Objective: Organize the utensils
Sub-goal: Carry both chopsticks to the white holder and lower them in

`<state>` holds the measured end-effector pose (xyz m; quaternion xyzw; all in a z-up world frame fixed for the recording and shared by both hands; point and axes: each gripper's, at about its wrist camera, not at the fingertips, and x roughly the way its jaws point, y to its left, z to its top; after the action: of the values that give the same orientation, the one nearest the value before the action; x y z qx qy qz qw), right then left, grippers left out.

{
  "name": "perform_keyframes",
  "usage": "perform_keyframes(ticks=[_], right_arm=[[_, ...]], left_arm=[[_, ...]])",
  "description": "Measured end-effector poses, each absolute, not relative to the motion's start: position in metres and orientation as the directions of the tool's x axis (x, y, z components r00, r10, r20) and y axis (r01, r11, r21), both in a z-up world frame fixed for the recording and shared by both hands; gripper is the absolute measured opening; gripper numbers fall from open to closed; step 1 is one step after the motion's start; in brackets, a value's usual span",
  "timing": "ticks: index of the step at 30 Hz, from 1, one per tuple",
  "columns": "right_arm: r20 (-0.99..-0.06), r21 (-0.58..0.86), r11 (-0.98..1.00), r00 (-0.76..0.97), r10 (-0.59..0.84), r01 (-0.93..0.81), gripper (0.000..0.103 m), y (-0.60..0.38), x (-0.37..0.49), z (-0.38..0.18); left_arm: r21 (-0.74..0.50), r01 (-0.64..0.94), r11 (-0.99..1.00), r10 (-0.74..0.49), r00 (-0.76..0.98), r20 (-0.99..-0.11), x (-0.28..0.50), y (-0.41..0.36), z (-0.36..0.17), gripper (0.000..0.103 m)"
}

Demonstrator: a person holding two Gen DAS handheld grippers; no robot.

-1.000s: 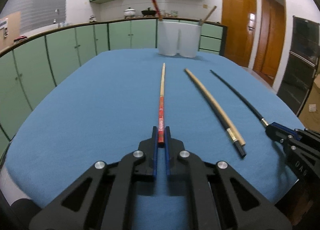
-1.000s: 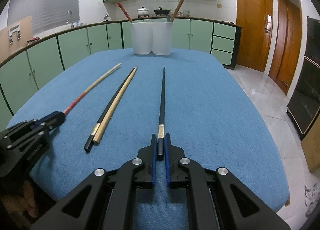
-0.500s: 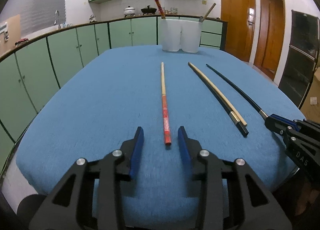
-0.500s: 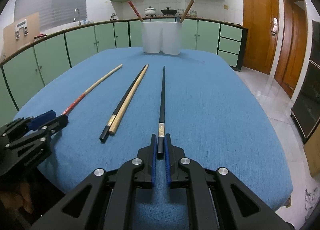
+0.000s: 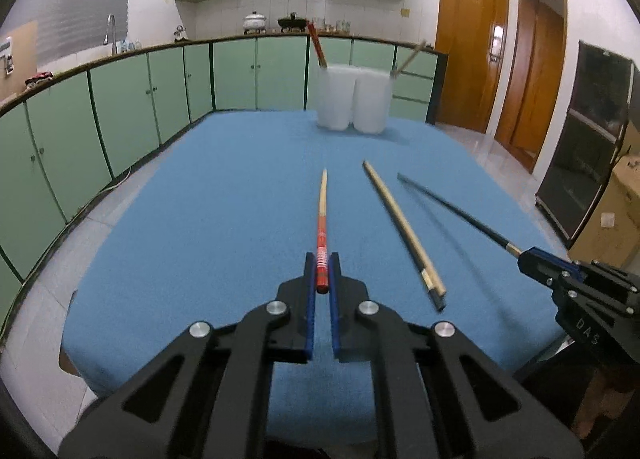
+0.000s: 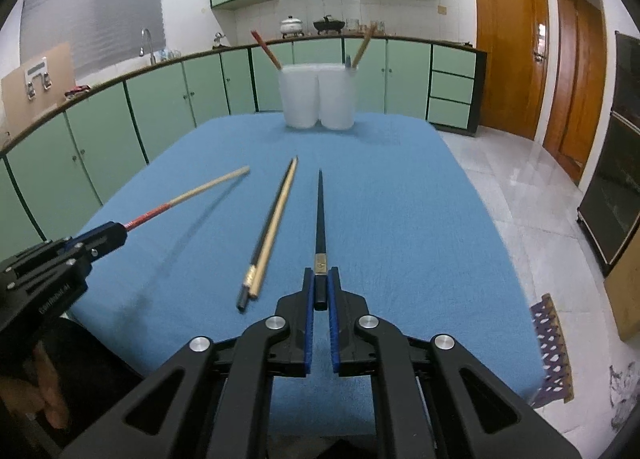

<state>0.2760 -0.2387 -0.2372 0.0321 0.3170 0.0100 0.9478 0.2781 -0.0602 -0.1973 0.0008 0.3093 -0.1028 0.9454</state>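
Note:
My left gripper (image 5: 321, 264) is shut on the red end of a red and tan chopstick (image 5: 322, 219) and holds it above the blue table (image 5: 224, 195); it also shows in the right wrist view (image 6: 188, 197). My right gripper (image 6: 321, 279) is shut on the thick end of a black chopstick (image 6: 320, 211), also lifted; it shows in the left wrist view (image 5: 452, 207). A black and a tan chopstick (image 5: 404, 227) lie side by side on the table between them (image 6: 272, 227). Two white cups (image 5: 354, 101) stand at the far edge, each with a chopstick in it.
Green cabinets (image 5: 120, 107) run along the left and back. Wooden doors (image 5: 472, 59) and a dark appliance (image 5: 580, 139) stand at the right. The table's right edge drops to a tiled floor (image 6: 520, 199).
My left gripper opened around the red chopstick half a second ago, then shut on it. Both grippers have risen off the table with their chopsticks.

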Motion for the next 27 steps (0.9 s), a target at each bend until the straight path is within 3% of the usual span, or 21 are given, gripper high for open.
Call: perform_keyframes(ticks=[12,27], right_arm=[[-0.526,0.011,0.998,0.849,0.055,-0.057,0.006,-0.238,0.278,-0.145],[-0.602,-0.035,0.992,0.795,0.077,-0.123,0.006,-0.244,0.336,-0.100]], left_arm=[[-0.058,0.240,0.969,-0.235,0.821,-0.521,0.279,-0.052,-0.113,0.005],[-0.064,0.336,0.940,-0.310,0.760,-0.571,0.338,-0.063,-0.059,0.005]])
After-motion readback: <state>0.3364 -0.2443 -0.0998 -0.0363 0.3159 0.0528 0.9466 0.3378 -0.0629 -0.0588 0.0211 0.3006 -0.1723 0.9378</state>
